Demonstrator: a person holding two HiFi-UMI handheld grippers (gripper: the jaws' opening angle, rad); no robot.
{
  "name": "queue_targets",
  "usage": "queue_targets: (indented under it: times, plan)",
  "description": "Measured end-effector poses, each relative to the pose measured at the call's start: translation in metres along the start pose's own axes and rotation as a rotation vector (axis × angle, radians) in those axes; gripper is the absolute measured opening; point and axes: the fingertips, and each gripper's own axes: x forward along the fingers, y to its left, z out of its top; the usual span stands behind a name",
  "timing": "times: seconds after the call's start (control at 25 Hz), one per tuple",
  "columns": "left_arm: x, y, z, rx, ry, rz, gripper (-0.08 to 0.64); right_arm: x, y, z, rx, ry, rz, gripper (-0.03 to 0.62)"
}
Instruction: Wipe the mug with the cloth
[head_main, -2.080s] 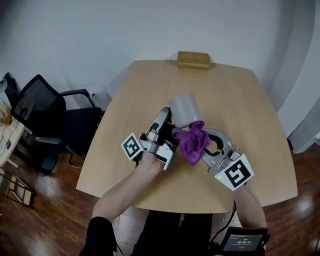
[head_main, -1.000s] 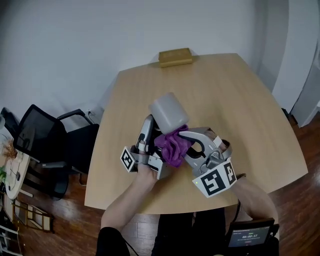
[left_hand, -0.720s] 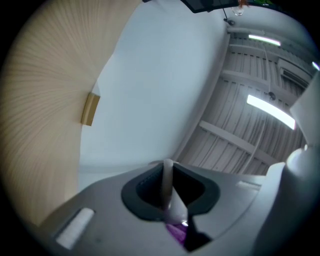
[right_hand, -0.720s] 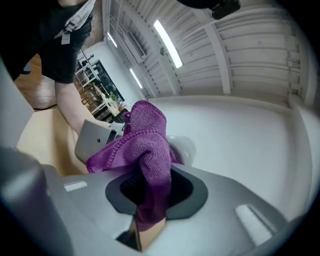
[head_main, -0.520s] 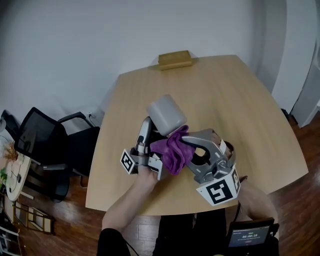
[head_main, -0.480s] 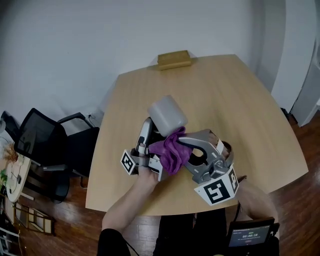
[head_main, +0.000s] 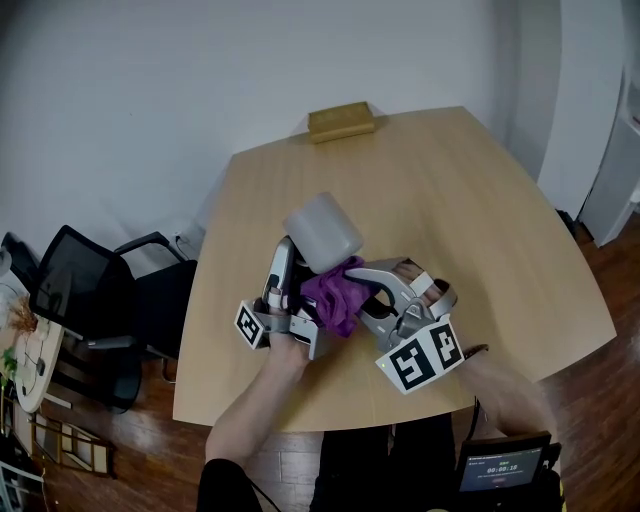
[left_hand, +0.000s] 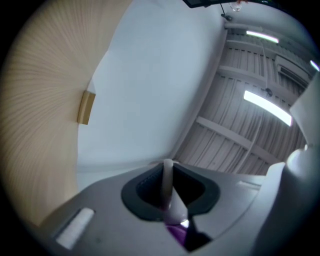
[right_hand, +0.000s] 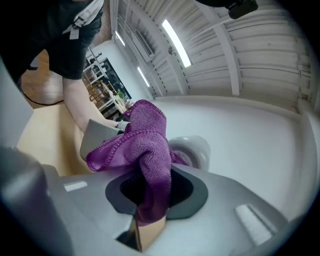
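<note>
My right gripper (right_hand: 150, 197) has edged in toward the mug (head_main: 322, 232) since half a second ago. Its jaws are clamped on the purple cloth (right_hand: 142, 145), which bunches against the mug's near side. My left gripper (left_hand: 167, 200) pinches a thin white part of the mug, holding it tilted above the table (head_main: 450, 200).

White wall (head_main: 150, 80), wood table (head_main: 480, 200), blk office chair (head_main: 90, 290), dark wood floor (head_main: 130, 430)

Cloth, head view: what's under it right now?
The cloth, clamped in the right tongs, lies against the mug, whose upper part shows above it. The mug's lower part and the left tongs' grip are covered.
</note>
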Motion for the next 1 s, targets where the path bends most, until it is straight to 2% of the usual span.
queue_targets:
  times: [0.08, 0.2, 0.28, 0.44, 0.6, 0.72, 0.8, 0.92, 1.0]
  plan:
    - [-0.003, -0.004, 0.007, -0.013, -0.034, -0.027, 0.066, -0.011, -0.015, -0.003, 0.019, -0.015, -0.059, 0.067]
    - [-0.003, -0.011, 0.009, -0.011, -0.044, -0.052, 0.066, -0.037, -0.045, 0.023, 0.049, -0.154, -0.186, 0.067]
    - [0.000, -0.010, 0.004, -0.022, -0.030, -0.045, 0.067, -0.041, -0.049, 0.034, 0.038, -0.192, -0.214, 0.067]
    - [0.002, -0.006, -0.006, -0.069, -0.019, -0.041, 0.066, -0.019, -0.034, 0.017, 0.033, -0.102, -0.142, 0.069]
    - [0.005, -0.014, -0.011, -0.032, 0.021, -0.073, 0.067, 0.000, -0.012, -0.011, 0.049, 0.000, -0.042, 0.069]
    - [0.003, -0.010, -0.003, -0.018, 0.013, -0.074, 0.067, 0.003, -0.011, -0.026, 0.057, 0.057, -0.024, 0.069]
    - [0.000, -0.009, 0.002, -0.017, -0.007, -0.078, 0.067, -0.006, -0.023, -0.026, 0.057, 0.048, -0.071, 0.069]
    - [-0.001, -0.013, 0.006, -0.011, -0.025, -0.088, 0.067, -0.034, -0.056, -0.002, 0.070, -0.073, -0.218, 0.069]
    - [0.000, -0.014, 0.005, -0.017, -0.024, -0.089, 0.066, -0.048, -0.070, 0.012, 0.083, -0.143, -0.283, 0.069]
